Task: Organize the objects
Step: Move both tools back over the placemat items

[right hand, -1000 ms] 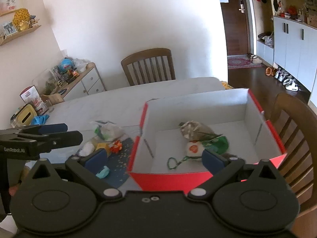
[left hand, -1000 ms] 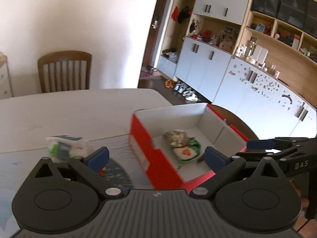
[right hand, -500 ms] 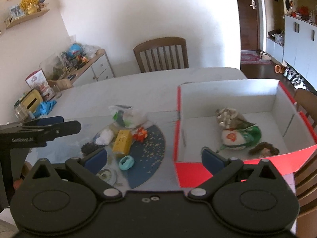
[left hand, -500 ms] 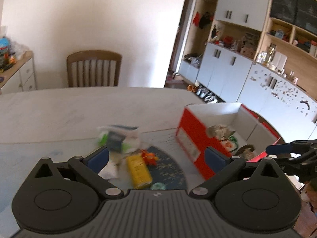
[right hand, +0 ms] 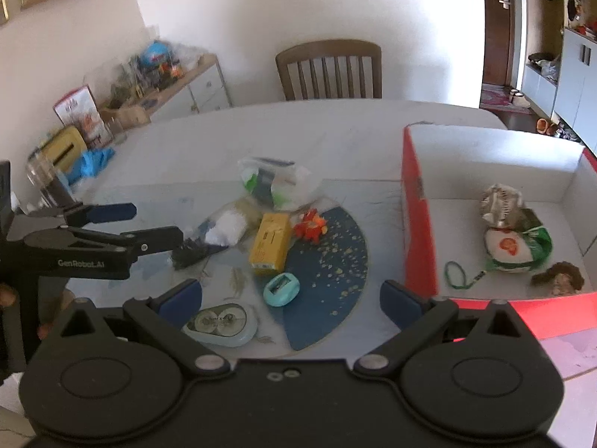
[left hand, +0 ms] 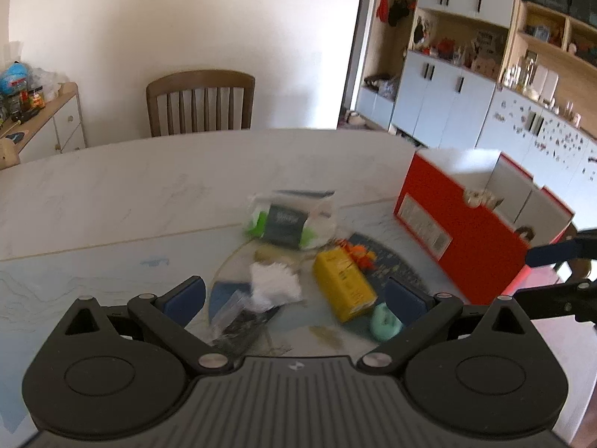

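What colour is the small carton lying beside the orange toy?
Yellow. The small carton shows best in the right wrist view.

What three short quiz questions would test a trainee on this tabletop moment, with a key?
1. True or false: the yellow rectangular carton lies inside the red cardboard box with white lining.
2. Multiple choice: which item is inside that box? A) the small teal oval case B) the green loop cord C) the orange toy figure
3. Fill in: both the left gripper and the right gripper are ____ and hold nothing.

Key: 1 false, it lies on the table beside the orange toy figure; 2 B; 3 open.
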`<state>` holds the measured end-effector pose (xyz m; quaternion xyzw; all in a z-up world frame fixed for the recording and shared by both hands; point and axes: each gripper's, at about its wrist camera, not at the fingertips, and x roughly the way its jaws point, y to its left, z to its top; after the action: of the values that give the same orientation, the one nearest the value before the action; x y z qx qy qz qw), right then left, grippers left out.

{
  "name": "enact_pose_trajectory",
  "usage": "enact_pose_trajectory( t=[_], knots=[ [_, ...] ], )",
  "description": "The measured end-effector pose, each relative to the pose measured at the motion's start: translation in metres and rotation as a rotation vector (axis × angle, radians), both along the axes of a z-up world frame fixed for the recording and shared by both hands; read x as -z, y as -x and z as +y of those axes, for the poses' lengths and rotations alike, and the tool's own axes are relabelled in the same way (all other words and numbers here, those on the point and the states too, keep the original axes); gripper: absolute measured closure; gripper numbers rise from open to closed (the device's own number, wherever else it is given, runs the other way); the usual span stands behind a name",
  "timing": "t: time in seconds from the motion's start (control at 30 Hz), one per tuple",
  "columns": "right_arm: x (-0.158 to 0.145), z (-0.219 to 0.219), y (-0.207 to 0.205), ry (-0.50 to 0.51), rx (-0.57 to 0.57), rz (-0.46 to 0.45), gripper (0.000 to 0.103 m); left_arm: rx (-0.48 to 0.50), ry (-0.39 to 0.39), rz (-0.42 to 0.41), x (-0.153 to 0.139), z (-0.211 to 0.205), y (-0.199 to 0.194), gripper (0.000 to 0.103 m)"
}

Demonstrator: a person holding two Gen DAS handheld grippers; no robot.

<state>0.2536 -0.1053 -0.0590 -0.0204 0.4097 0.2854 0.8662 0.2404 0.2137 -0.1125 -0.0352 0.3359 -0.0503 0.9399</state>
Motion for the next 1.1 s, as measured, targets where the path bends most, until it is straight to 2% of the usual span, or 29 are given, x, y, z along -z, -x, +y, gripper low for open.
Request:
enact_pose_trajectory(
  t=[0.27,0.4,0.5,0.7,0.87,1.1],
  knots=[
    [0.028,0.025,-0.015,0.067,-0.002,0.057,0.005,-0.015,-0.004,0.055,0.029,0.021,-0.016,0.000],
    [0.041,0.034,-0.024,0.076,-0.021,0.105,0.012,-0.030,-0.017,0.096,0.043,0.029,-0.021,0.000],
    [0.047,0.040,-0.029,0.085,-0.019,0.114,0.012,-0.034,-0.023,0.105,0.047,0.032,-0.023,0.000],
    [0.059,0.053,-0.041,0.110,-0.023,0.151,0.021,-0.028,-0.033,0.119,0.057,0.034,-0.027,0.001],
    [0.067,0.060,-0.047,0.118,-0.006,0.180,0.024,-0.043,-0.041,0.119,0.059,0.036,-0.030,0.001],
    [0.073,0.071,-0.049,0.145,-0.018,0.192,0.034,-0.002,-0.048,0.130,0.062,0.032,-0.032,0.021]
  ],
)
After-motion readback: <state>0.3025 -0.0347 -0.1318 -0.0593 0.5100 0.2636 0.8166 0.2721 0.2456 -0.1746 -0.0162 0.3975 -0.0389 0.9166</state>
